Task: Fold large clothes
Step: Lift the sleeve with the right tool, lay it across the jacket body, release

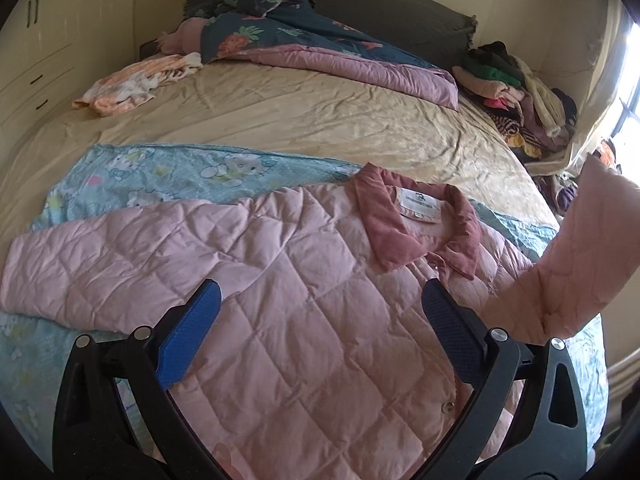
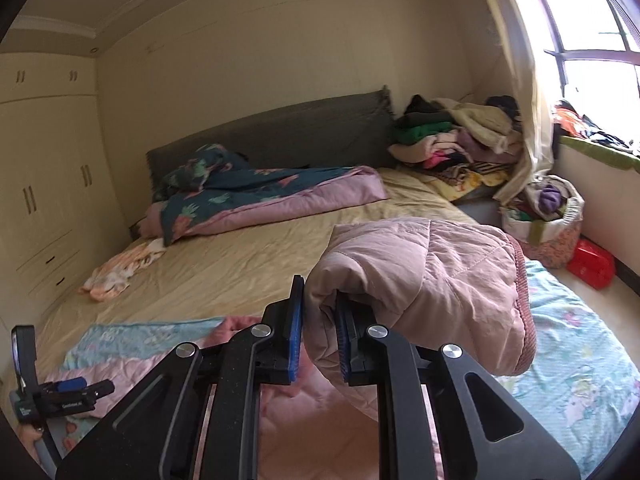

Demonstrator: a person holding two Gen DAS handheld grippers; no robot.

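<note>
A pink quilted jacket [image 1: 304, 288] with a dusty-rose collar [image 1: 420, 224] lies front up on a blue cartoon-print sheet [image 1: 160, 172] on the bed. Its left sleeve [image 1: 92, 268] lies flat, spread out to the left. My left gripper [image 1: 320, 320] is open and empty, hovering over the jacket's chest. My right gripper [image 2: 320, 320] is shut on the right sleeve [image 2: 432, 276] near its cuff and holds it lifted above the bed; the raised sleeve also shows in the left wrist view [image 1: 576, 256].
A beige sheet [image 1: 300, 120] covers the bed, with a floral and pink quilt [image 1: 312, 48] by the headboard, a small orange-white garment [image 1: 132, 84] at left, and a pile of clothes [image 2: 456, 140] at the far right corner. A basket [image 2: 544, 220] and red box [image 2: 590, 264] sit under the window.
</note>
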